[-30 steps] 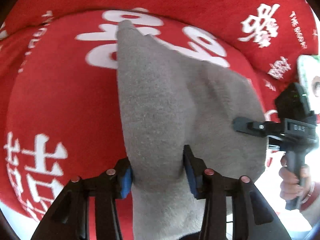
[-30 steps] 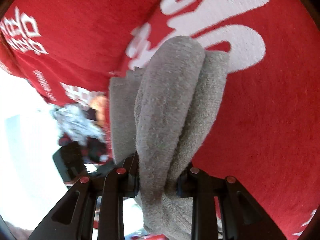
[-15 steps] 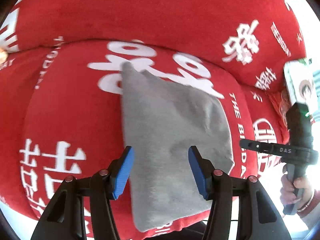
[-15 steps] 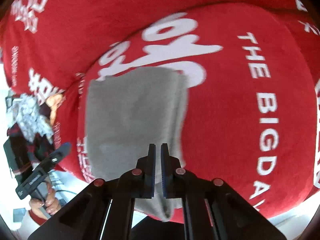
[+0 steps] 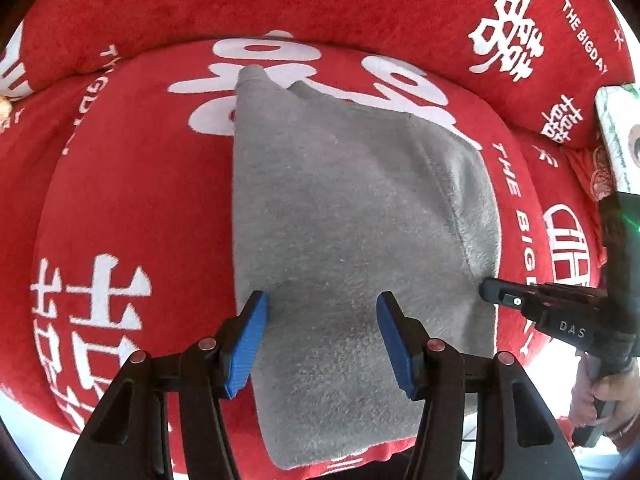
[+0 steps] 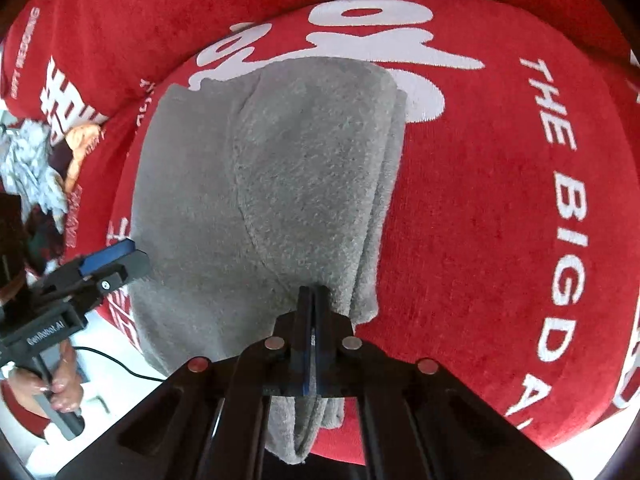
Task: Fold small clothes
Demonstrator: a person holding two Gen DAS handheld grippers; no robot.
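Observation:
A grey fleece garment (image 5: 352,216) lies folded on a round red cushion (image 5: 132,200), its near end hanging over the cushion's front edge. My left gripper (image 5: 320,304) hovers open just above the garment's near part, and its blue pads (image 5: 248,332) touch nothing. In the right wrist view the garment (image 6: 260,184) shows a folded layer on its right side. My right gripper (image 6: 312,292) is shut with nothing between its jaws, its tip at that layer's near edge. From the left wrist view the right gripper (image 5: 500,300) sits at the garment's right edge.
A red back cushion (image 5: 320,4) with white lettering curves behind the seat. A printed item (image 5: 620,140) lies at the far right, and a grey and orange bundle (image 6: 36,160) at the left. A hand (image 6: 56,388) holds the left gripper's handle above a pale floor with a black cable (image 6: 120,368).
Both grippers let go of the grey garment, which now lies flat on the cushion. The left jaws opened and drew back; the right gripper lifted away, turned and shut on nothing.

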